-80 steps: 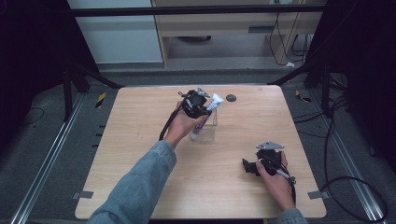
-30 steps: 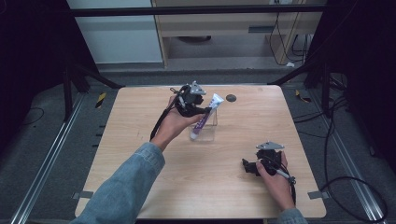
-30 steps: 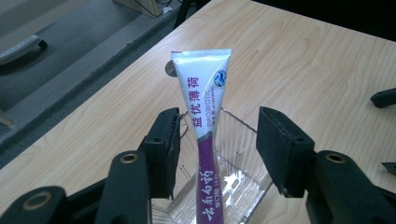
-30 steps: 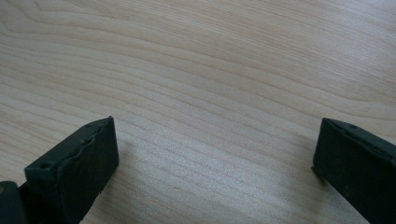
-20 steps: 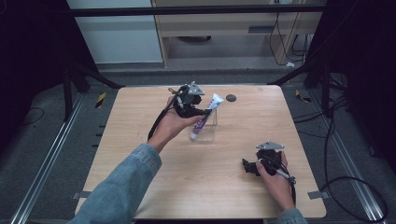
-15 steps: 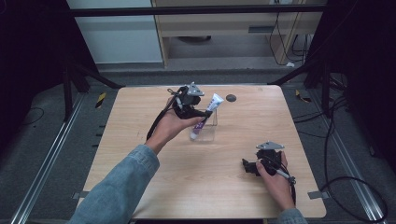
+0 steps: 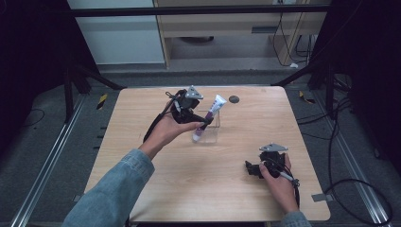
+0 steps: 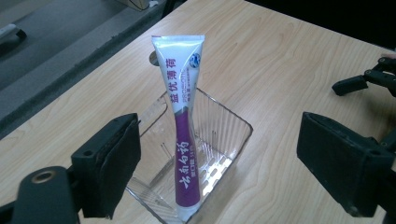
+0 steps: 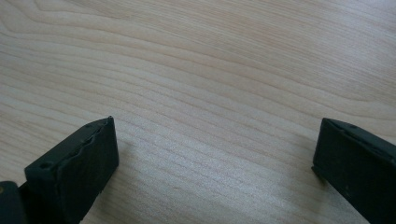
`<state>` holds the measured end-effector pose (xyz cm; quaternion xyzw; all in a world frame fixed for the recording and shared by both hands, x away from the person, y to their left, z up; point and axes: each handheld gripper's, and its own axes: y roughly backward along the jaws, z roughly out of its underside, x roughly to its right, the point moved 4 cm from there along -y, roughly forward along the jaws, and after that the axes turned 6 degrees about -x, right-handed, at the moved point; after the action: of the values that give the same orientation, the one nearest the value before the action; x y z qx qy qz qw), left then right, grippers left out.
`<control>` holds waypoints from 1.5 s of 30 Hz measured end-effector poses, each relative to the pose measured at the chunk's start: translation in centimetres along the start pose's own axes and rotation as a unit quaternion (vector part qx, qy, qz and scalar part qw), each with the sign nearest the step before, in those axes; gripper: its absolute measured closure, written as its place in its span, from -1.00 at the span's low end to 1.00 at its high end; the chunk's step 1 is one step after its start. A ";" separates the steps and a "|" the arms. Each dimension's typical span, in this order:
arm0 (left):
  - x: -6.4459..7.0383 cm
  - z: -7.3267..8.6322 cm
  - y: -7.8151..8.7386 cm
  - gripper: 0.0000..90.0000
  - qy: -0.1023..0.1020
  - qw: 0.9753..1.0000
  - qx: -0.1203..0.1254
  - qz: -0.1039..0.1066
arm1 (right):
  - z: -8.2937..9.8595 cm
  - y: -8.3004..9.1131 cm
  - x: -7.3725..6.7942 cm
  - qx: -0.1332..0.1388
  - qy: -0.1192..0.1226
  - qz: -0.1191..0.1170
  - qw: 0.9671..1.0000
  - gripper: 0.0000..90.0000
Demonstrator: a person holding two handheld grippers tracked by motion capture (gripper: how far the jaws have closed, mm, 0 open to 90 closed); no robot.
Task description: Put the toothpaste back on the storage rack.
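Note:
A white and purple toothpaste tube (image 8: 183, 135) (image 7: 208, 120) stands leaning in a clear plastic cup (image 8: 219, 140) (image 7: 212, 132) near the middle of the wooden table (image 7: 142, 118). My left gripper (image 8: 219, 163) (image 7: 196, 122) is just left of the cup, open, its jaws apart on either side of the tube without touching it. My right gripper (image 9: 215, 163) (image 7: 250, 169) rests low over bare wood at the front right, open and holding nothing.
A small dark round disc (image 7: 233, 99) lies near the table's far edge behind the cup. The right gripper (image 8: 369, 79) appears far off in the left gripper view. Metal rails and cables run along the floor on both sides.
My left gripper has drawn back leftward from the tube, which stays leaning in the cup. The right gripper has not moved.

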<state>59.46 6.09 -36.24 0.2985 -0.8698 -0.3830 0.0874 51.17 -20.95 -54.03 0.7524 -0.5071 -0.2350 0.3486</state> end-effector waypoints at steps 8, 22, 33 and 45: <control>-0.2 1.0 0.7 -0.80 0.001 1.000 -0.004 -0.002 | 0.0 0.0 0.0 0.000 0.000 0.000 1.000 -0.99; -1.7 2.8 2.0 -0.90 0.017 1.000 -0.001 -0.010 | 0.0 0.0 0.0 0.000 0.001 0.001 1.000 -0.99; -2.8 4.5 3.2 -0.91 0.023 0.999 0.000 -0.024 | 0.0 0.0 0.0 -0.001 0.001 0.001 1.000 -0.99; -4.0 7.8 4.7 -0.90 0.030 0.999 -0.004 -0.043 | 0.0 0.0 0.0 0.000 0.000 0.000 1.000 -0.99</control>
<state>57.60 15.68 -37.91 0.3467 -0.8515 -0.3812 0.0976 51.17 -20.94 -54.03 0.7523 -0.5072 -0.2353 0.3485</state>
